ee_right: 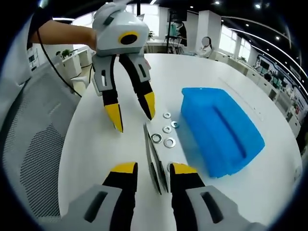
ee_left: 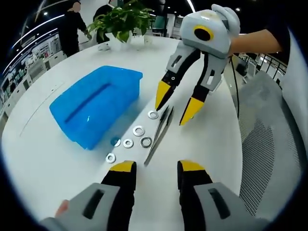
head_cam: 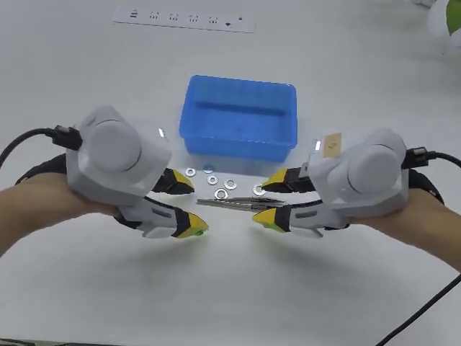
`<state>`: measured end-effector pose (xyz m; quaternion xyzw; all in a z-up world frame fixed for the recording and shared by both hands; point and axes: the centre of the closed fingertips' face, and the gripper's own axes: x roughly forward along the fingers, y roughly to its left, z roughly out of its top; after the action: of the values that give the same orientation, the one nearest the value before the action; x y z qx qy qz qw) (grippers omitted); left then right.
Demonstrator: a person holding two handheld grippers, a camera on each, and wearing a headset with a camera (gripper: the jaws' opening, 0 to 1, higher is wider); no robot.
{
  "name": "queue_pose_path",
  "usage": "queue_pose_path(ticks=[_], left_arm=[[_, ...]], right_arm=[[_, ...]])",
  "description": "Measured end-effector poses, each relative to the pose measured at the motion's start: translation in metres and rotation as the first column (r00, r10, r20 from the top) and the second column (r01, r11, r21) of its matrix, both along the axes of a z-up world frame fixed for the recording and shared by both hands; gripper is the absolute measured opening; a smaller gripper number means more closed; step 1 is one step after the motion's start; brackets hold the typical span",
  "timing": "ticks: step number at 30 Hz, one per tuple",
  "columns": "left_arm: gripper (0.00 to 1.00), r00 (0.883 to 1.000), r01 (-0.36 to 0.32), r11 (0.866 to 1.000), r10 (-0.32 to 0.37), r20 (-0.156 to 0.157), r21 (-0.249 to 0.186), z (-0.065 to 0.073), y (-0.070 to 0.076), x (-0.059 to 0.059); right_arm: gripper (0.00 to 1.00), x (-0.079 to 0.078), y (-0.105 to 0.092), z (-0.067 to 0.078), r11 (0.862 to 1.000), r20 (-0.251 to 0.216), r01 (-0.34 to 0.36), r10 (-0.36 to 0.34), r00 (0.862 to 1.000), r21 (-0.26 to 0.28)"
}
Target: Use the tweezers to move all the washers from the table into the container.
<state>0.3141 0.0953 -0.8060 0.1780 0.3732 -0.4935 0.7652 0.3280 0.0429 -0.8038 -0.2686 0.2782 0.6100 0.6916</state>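
Both open wide, nothing held: left claw [head_cam: 189, 205] and right claw [head_cam: 266, 200] face each other tip to tip, low over the tabletop [head_cam: 230, 295], with the tweezers [head_cam: 238, 203] lying flat between them. In the right gripper view the tweezers' near end runs in between that claw's own jaws, and I can't tell if it touches them. Reads as lining up for the pick, left waiting at the far end to steady or re-seat them. The tweezers are thin bare metal; the arms look split at the right-claw end and merge to a point toward the left. Next out, the washers [head_cam: 221, 193]: small flat silver rings, roughly half a dozen, loose on the tabletop just beyond the tweezers, mostly apart from each other. One by the tub wall looks blue-tinted. Just behind them sits the container [head_cam: 238, 140], a blue rectangular open-top tub that looks empty, so I'd say transfer not started, and it's a short carry once the tweezers are up
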Motion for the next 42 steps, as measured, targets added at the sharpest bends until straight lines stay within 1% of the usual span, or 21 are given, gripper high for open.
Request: queue_pose_path(ticks=[2, 5, 7, 12, 13, 17, 18, 22, 25, 28, 30, 32, 34, 36, 39, 40, 42], left_arm=[[0.37, 1.000, 0.005, 1.000, -0.005, -0.001, 0.000, -0.001, 0.000, 0.000], [0.33, 1.000, 0.012, 1.000, -0.012, -0.007, 0.010, -0.003, 0.000, 0.001], [0.30, 1.000, 0.015, 1.000, -0.015, -0.009, 0.013, -0.005, -0.001, 0.002], [0.28, 0.999, 0.039, 0.999, -0.039, -0.007, 0.014, -0.005, -0.005, 0.006], [0.28, 0.999, 0.043, 0.999, -0.043, -0.004, 0.018, -0.005, -0.005, 0.007], [0.23, 0.996, 0.092, 0.995, -0.092, -0.001, 0.040, -0.006, -0.009, 0.007], [0.21, 0.995, 0.104, 0.994, -0.104, -0.002, 0.042, -0.006, -0.010, 0.006], [0.18, 0.993, 0.118, 0.992, -0.118, -0.007, 0.046, -0.007, -0.012, 0.004], [0.15, 0.991, 0.131, 0.990, -0.131, -0.002, 0.055, -0.008, -0.014, 0.003], [0.11, 0.991, 0.135, 0.989, -0.134, -0.008, 0.058, -0.008, -0.017, 0.002], [0.07, 0.990, 0.138, 0.988, -0.139, 0.002, 0.069, -0.009, -0.017, 0.003], [0.07, 0.989, 0.145, 0.987, -0.145, -0.003, 0.074, -0.009, -0.017, 0.003], [0.07, 0.986, 0.164, 0.983, -0.165, 0.001, 0.084, -0.009, -0.017, 0.003], [0.07, 0.985, 0.173, 0.981, -0.174, 0.000, 0.083, -0.009, -0.018, 0.003], [0.06, 0.984, 0.175, 0.981, -0.176, 0.001, 0.084, -0.009, -0.018, 0.003], [0.06, 0.985, 0.174, 0.981, -0.175, 0.002, 0.084, -0.009, -0.017, 0.003], [0.06, 0.986, 0.168, 0.982, -0.169, 0.003, 0.082, -0.009, -0.017, 0.003]], right_arm=[[0.26, -0.003, 0.003, -0.003, 1.000, -0.003, -0.028, 0.028, 1.000, -0.011], [0.24, -0.005, 0.003, -0.007, 0.998, 0.002, -0.059, 0.059, 0.998, -0.032], [0.22, -0.006, 0.003, -0.008, 0.997, 0.003, -0.067, 0.067, 0.998, -0.041], [0.19, -0.005, 0.002, -0.013, 0.993, 0.014, -0.087, 0.088, 0.996, -0.076], [0.18, -0.005, 0.006, -0.011, 0.994, 0.016, -0.098, 0.099, 0.995, -0.053], [0.12, -0.006, 0.004, -0.008, 0.991, 0.007, -0.111, 0.112, 0.994, -0.077], [0.12, -0.006, 0.005, -0.009, 0.989, 0.016, -0.120, 0.122, 0.992, -0.084], [0.11, -0.007, 0.004, -0.011, 0.985, 0.012, -0.138, 0.140, 0.990, -0.106], [0.11, -0.008, 0.003, -0.011, 0.981, 0.009, -0.152, 0.154, 0.988, -0.119], [0.12, -0.009, 0.004, -0.012, 0.978, 0.009, -0.166, 0.169, 0.986, -0.129], [0.12, -0.009, 0.003, -0.012, 0.975, 0.007, -0.175, 0.178, 0.984, -0.134], [0.12, -0.009, 0.003, -0.013, 0.973, 0.002, -0.182, 0.184, 0.983, -0.142], [0.12, -0.009, 0.003, -0.013, 0.971, -0.004, -0.185, 0.187, 0.982, -0.151], [0.12, -0.009, 0.003, -0.014, 0.967, -0.001, -0.193, 0.196, 0.981, -0.168], [0.08, -0.005, 0.004, -0.015, 0.963, 0.007, -0.191, 0.196, 0.981, -0.190], [0.08, -0.006, 0.004, -0.015, 0.955, 0.013, -0.210, 0.217, 0.976, -0.209], [0.07, -0.007, 0.004, -0.015, 0.943, 0.041, -0.237, 0.253, 0.967, -0.233]])
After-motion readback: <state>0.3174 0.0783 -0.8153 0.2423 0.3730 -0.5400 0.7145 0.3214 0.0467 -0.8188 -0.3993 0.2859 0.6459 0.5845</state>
